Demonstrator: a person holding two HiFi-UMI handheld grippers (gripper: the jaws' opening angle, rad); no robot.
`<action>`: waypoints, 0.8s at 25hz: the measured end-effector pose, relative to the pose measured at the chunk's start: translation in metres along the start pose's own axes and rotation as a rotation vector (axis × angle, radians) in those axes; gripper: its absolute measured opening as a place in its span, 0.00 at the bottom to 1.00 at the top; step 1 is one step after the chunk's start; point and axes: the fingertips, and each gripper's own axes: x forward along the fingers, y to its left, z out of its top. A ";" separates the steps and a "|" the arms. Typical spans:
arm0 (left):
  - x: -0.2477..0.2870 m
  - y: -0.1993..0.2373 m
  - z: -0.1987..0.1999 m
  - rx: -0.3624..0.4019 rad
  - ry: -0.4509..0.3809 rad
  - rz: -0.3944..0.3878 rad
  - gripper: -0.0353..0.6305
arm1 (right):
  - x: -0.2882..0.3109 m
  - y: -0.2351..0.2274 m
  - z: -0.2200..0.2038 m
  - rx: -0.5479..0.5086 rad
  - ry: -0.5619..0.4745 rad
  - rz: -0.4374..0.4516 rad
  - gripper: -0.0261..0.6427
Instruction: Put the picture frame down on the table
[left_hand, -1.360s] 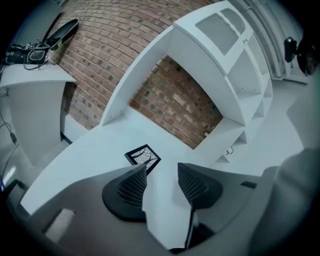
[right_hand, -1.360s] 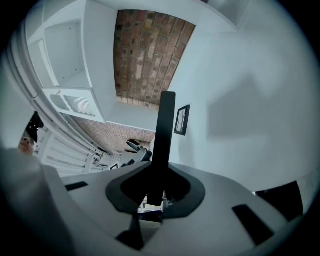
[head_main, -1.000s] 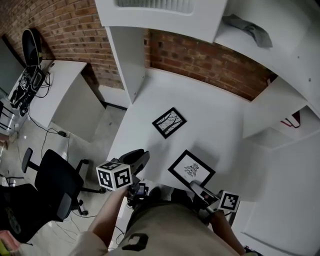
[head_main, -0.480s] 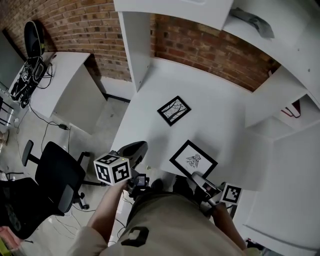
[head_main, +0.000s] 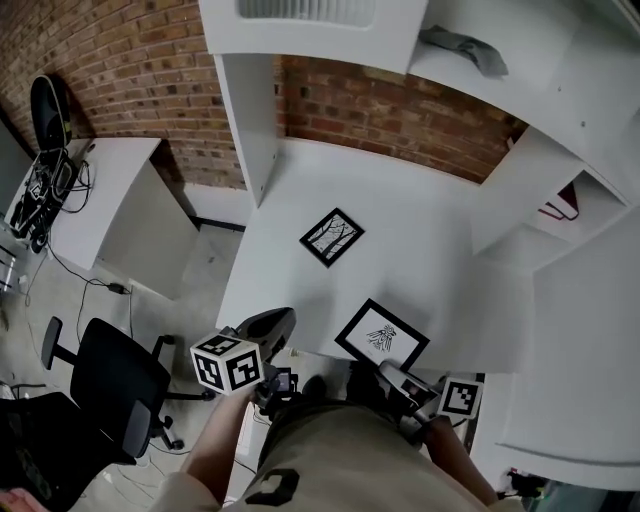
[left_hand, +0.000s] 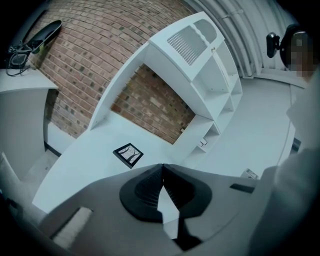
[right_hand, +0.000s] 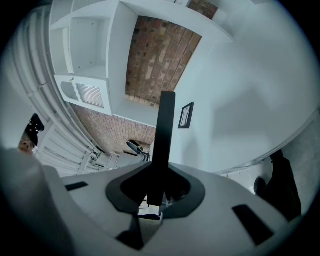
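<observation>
A black picture frame (head_main: 381, 336) with a white drawing hangs at the white table's (head_main: 420, 240) near edge, and my right gripper (head_main: 395, 373) is shut on its near side. In the right gripper view this frame (right_hand: 162, 132) shows edge-on, rising from the gripper (right_hand: 156, 175). Whether it touches the table I cannot tell. A second black frame (head_main: 332, 237) (left_hand: 128, 154) (right_hand: 186, 115) lies flat in the middle of the table. My left gripper (head_main: 268, 328) (left_hand: 162, 166) hovers at the table's near left corner, shut with nothing in it.
White shelving (head_main: 520, 170) lines the back and right of the table against a brick wall (head_main: 390, 110). A grey cloth (head_main: 460, 45) lies on the top shelf. On the floor to the left are an office chair (head_main: 115, 385) and a side desk (head_main: 110, 190).
The head view has swayed a little. The held frame stays at the table's near edge in my right gripper, and my left gripper stays shut beside it.
</observation>
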 end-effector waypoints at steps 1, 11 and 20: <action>-0.001 -0.002 -0.003 0.001 0.007 -0.009 0.06 | -0.001 0.000 -0.003 0.003 -0.004 -0.003 0.11; 0.008 -0.031 -0.051 -0.005 0.120 -0.078 0.06 | -0.012 -0.003 -0.017 0.062 -0.038 -0.006 0.11; 0.015 -0.044 -0.047 0.022 0.132 -0.052 0.06 | -0.026 -0.007 0.001 0.040 -0.030 0.011 0.11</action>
